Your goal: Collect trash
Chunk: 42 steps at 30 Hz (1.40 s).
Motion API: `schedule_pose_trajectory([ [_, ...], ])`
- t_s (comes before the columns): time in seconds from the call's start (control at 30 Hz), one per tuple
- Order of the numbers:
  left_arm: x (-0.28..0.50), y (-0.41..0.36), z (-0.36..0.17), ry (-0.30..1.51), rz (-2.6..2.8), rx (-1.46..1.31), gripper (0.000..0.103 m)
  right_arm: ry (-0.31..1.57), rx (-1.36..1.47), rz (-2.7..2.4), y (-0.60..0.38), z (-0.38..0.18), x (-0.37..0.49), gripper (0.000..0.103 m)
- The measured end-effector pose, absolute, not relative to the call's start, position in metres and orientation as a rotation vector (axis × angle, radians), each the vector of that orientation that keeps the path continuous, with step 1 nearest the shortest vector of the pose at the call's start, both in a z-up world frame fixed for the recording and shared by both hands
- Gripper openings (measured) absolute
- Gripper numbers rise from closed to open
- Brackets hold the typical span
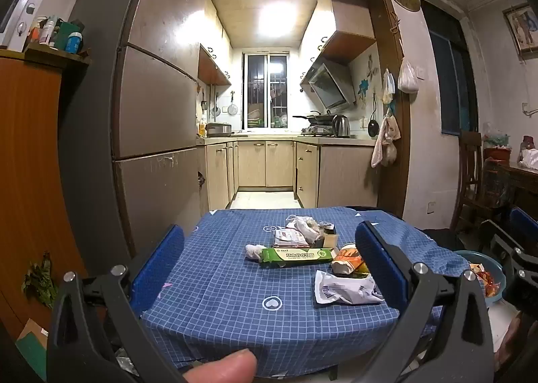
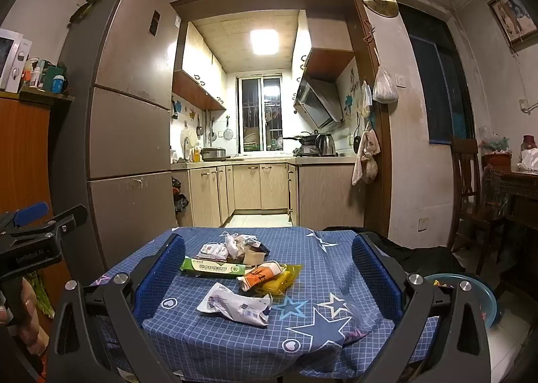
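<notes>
The counter (image 2: 235, 342), draped in a blue checked cloth, carried the trash in a loose cluster at its middle. The teal basin (image 2: 484, 295) sat low to the right. Both claws, left claw (image 1: 269, 262) and right claw (image 2: 265, 268), hung spread wide and empty short of the pile. The green box (image 2: 215, 268) looked stiff, best pinched across its narrow sides; the crumpled white wrapper (image 2: 235, 307) seemed light and crushable, best taken by a raised fold.

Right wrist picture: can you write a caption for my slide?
Open right hand-held gripper faces wrappers, including a green box and a crumpled white packet, on the blue checked tablecloth.
</notes>
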State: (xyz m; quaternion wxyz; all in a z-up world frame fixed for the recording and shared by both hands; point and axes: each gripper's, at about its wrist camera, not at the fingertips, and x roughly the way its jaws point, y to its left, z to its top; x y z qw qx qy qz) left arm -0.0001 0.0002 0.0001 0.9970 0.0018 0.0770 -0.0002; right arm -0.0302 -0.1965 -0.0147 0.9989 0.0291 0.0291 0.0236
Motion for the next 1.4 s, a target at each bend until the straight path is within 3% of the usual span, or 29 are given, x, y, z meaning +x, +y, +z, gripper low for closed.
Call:
schedule_pose_trajectory([
  [1.4, 0.002, -0.004, 0.0, 0.161, -0.002, 0.014, 0.098, 0.069, 0.061, 0.048, -0.199, -0.014, -0.029, 0.099],
])
